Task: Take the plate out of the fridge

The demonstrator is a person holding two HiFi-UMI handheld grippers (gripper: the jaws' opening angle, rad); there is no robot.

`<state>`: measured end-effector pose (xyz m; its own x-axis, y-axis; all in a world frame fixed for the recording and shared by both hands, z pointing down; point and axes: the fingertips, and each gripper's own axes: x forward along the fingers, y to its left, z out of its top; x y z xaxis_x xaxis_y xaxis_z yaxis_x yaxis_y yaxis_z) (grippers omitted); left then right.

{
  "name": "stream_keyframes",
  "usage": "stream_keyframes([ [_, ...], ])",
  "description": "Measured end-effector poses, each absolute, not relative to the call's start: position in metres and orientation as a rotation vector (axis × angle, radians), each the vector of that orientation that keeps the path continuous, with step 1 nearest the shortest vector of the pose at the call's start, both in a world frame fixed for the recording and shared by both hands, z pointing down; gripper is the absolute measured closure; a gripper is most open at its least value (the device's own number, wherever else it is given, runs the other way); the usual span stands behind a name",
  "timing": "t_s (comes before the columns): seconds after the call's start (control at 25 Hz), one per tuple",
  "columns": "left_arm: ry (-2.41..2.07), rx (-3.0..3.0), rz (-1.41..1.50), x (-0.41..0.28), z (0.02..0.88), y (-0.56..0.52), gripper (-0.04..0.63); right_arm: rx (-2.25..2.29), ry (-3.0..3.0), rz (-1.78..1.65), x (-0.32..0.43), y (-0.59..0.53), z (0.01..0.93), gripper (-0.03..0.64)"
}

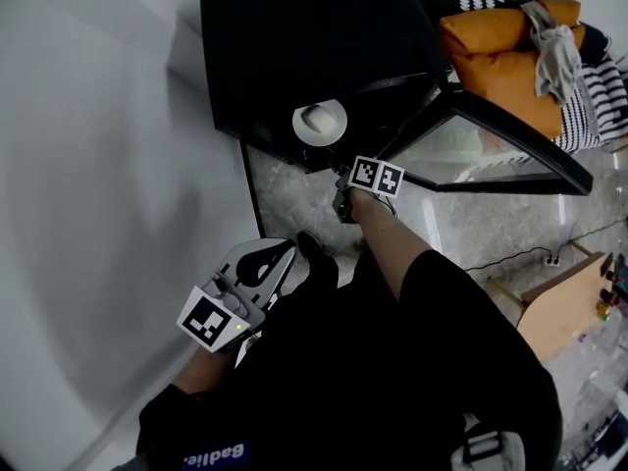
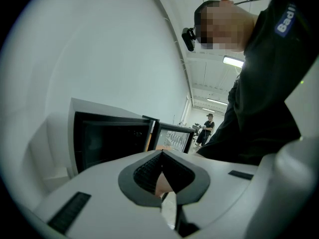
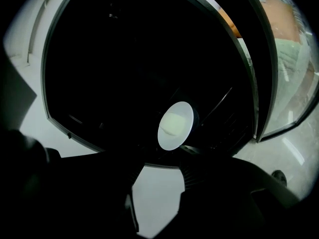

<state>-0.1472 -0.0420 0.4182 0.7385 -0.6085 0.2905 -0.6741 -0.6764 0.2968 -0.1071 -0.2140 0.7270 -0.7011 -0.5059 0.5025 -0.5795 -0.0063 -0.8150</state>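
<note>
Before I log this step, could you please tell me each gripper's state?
Left gripper: closed, empty.
Right gripper: open, empty, short of the round white plate.

- The plate (image 1: 320, 122) is small, round and white, with a pale lump at its middle. It sits inside the fridge, in the dark interior just behind the front edge of the opening.
- The fridge (image 1: 304, 47) is a small black box standing on the floor. Its glass-paned door (image 1: 491, 145) is swung wide open.

A grey garment (image 1: 554, 55) lies on an orange cushion (image 1: 496, 67) beside striped fabric (image 1: 603, 91); a power strip (image 1: 552, 259) sits on the marbled floor (image 1: 461, 232).
</note>
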Motion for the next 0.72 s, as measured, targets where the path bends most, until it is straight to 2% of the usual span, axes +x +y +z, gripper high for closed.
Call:
stream_keyframes([
  [0.32,-0.939,2.549,0.283,-0.149,0.433,-0.039,0.591,1.358,-1.997,2.130,-0.108,-0.235,0.772,0.419],
  [0.72,-0.921,2.470,0.347,-0.159,0.465,-0.021,0.591,1.465,-1.864,2.315,-0.115,-0.255,0.813,0.419],
])
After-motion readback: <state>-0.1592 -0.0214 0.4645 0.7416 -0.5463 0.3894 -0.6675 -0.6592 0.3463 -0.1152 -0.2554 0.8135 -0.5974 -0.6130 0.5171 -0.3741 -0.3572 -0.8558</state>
